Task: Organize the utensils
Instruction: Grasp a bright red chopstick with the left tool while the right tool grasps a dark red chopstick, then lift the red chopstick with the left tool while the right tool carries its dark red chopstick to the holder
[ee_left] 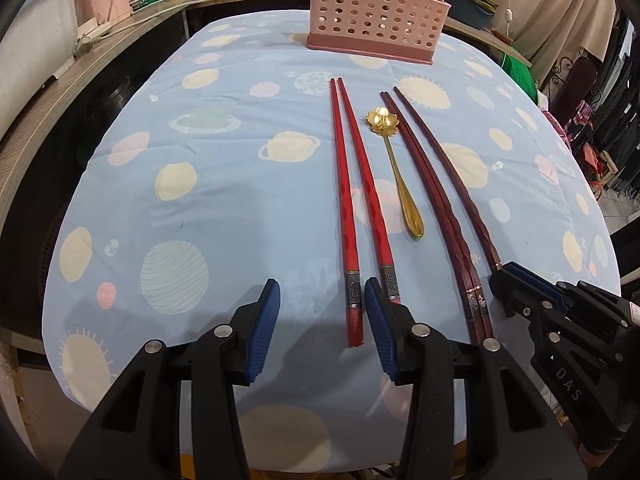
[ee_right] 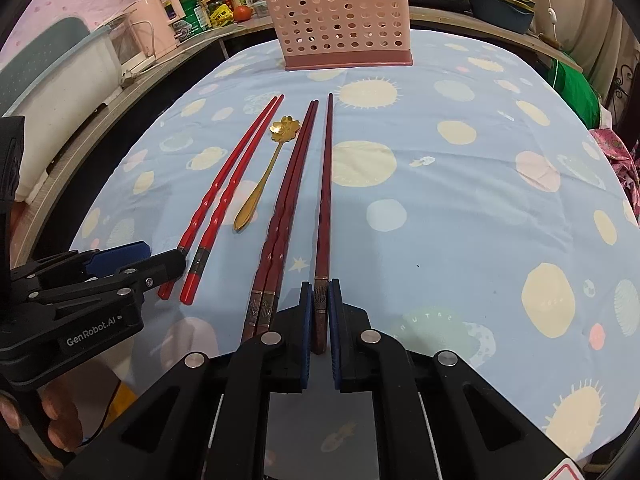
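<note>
Two bright red chopsticks, a gold flower-bowl spoon and a pair of dark red chopsticks lie side by side on the cloth. My left gripper stands open over the near ends of the bright red pair. One stick's end lies between its blue pads and the other runs under the right finger. My right gripper is shut on the near end of a single dark red chopstick.
A pink perforated utensil holder stands at the far end of the table, whose blue planet-print cloth covers it. Shelves with appliances and jars run along the left and back. A person's fingers hold the left gripper.
</note>
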Available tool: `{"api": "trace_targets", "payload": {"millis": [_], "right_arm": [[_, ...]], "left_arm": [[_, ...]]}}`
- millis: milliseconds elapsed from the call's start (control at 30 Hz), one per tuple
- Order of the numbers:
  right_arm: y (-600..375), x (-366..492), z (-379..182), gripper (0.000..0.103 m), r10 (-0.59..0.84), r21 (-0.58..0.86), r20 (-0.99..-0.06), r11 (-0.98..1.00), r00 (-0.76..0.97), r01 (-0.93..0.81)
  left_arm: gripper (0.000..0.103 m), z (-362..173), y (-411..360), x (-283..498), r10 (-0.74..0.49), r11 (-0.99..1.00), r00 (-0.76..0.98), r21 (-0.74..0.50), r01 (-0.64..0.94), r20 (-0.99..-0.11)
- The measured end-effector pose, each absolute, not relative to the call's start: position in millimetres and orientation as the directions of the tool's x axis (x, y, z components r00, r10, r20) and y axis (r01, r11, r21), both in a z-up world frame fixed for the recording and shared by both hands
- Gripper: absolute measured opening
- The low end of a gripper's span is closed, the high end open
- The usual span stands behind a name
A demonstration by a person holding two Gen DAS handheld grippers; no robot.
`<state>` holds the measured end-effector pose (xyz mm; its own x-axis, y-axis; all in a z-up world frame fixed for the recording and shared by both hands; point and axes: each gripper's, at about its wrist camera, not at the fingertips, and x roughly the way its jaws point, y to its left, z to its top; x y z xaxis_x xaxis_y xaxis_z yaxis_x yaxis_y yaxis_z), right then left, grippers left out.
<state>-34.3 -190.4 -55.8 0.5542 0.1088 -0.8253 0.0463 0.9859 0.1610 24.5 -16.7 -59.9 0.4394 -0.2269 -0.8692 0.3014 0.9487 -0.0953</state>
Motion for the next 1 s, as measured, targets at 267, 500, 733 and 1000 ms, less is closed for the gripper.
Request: {"api": "trace_targets", "payload": {"millis": [267, 500, 733, 1000], "right_arm": [[-191, -35, -56, 0.007, 0.11, 0.163, -0.824, 0.986, 0.555, 0.047], [-192, -35, -55, 0.007, 0.112, 0.166, -0.823, 0.985, 0.557, 0.047], [-193, -34, -54, 0.007, 0.112, 0.17, -0.825, 0.984, 0.554, 0.054], [-199, -36, -46, 0.007, 0.111, 0.182, -0.812, 0.981, 0.572, 0.067]], "left_arm": [[0.012, -60, -16, 24, -0.237, 0.944, 0.436, -0.101, 0.313, -0.868], [0.007, -60, -19, 22, -0.24, 0.941, 0.432, -0.099, 0.324, -0.87], [0.007, -61, -20, 21, -0.237, 0.942, 0.431, -0.097, 0.322, -0.871], [0.007, -58, -16, 22, -0.235, 0.946, 0.421, -0.107, 0.305, -0.876]]}}
